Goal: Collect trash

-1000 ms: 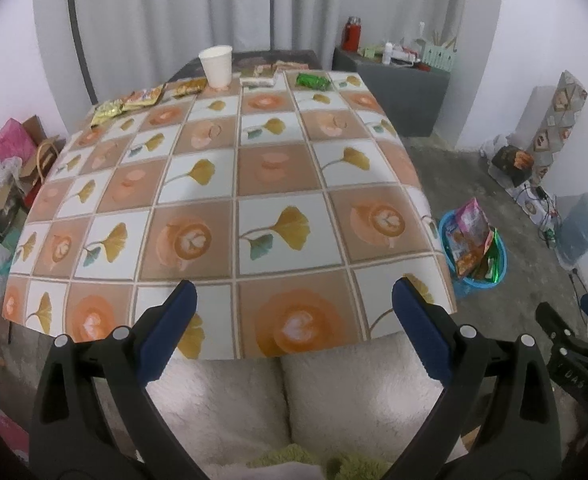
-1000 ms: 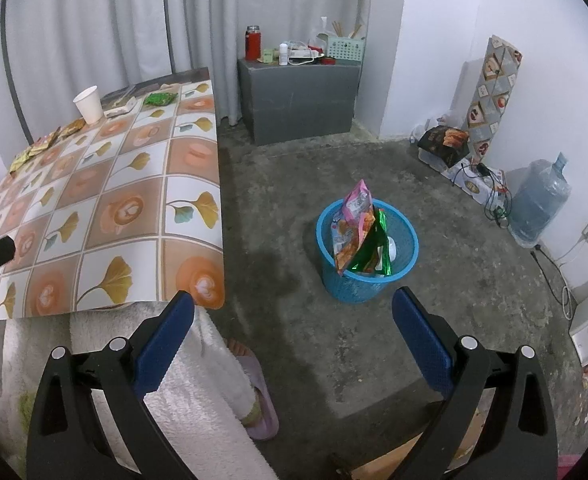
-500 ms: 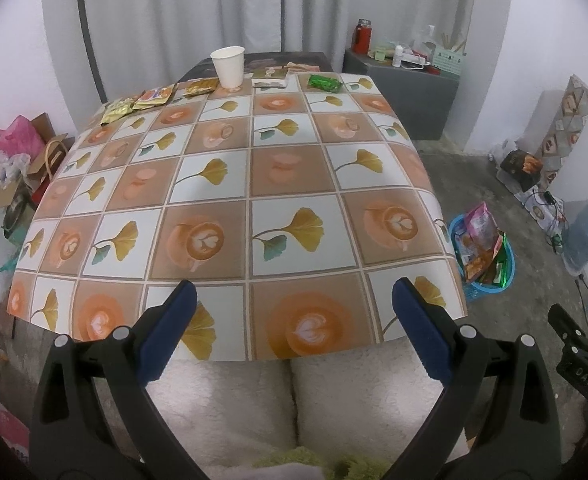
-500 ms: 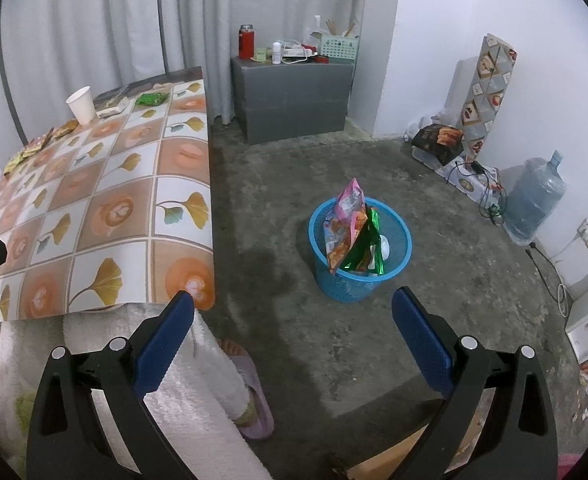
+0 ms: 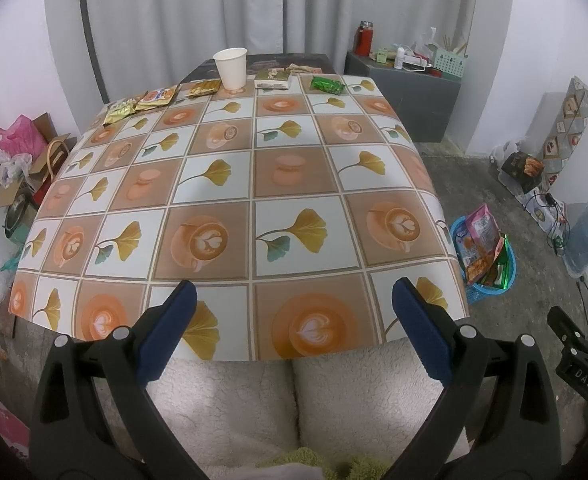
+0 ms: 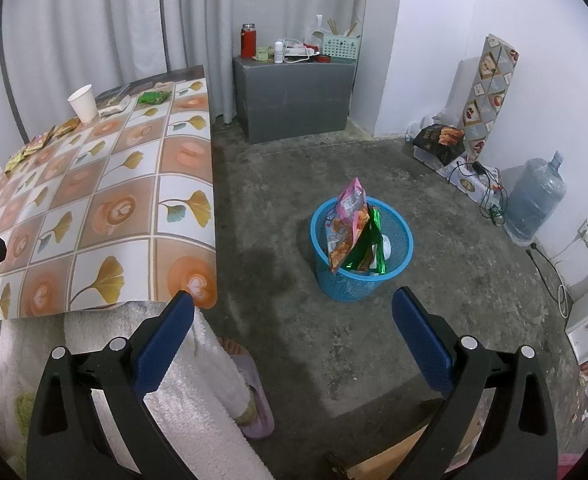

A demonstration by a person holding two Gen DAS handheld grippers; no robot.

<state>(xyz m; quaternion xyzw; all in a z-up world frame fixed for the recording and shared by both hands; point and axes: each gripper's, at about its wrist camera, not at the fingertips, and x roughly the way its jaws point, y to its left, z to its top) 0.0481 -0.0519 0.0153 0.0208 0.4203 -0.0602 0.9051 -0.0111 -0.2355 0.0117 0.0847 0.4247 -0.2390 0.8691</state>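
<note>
Several snack wrappers lie along the far edge of the patterned table (image 5: 294, 184): a green wrapper (image 5: 325, 85), a white packet (image 5: 272, 79), a gold wrapper (image 5: 202, 88), an orange wrapper (image 5: 157, 97). A white paper cup (image 5: 230, 67) stands among them. My left gripper (image 5: 290, 300) is open and empty over the table's near edge. My right gripper (image 6: 292, 308) is open and empty above the floor, near the blue basket (image 6: 359, 280), which holds wrappers (image 6: 347, 224). The basket also shows in the left wrist view (image 5: 487, 292).
A grey cabinet (image 6: 294, 92) with a red flask and clutter stands at the back wall. A water jug (image 6: 533, 200), boxes and cables line the right wall. Bags and a cardboard box (image 5: 18, 160) sit left of the table. My legs and a slipper (image 6: 254, 400) are below.
Both grippers have drawn back and risen slightly; the table and the basket look a little farther away. Both stay open and empty.
</note>
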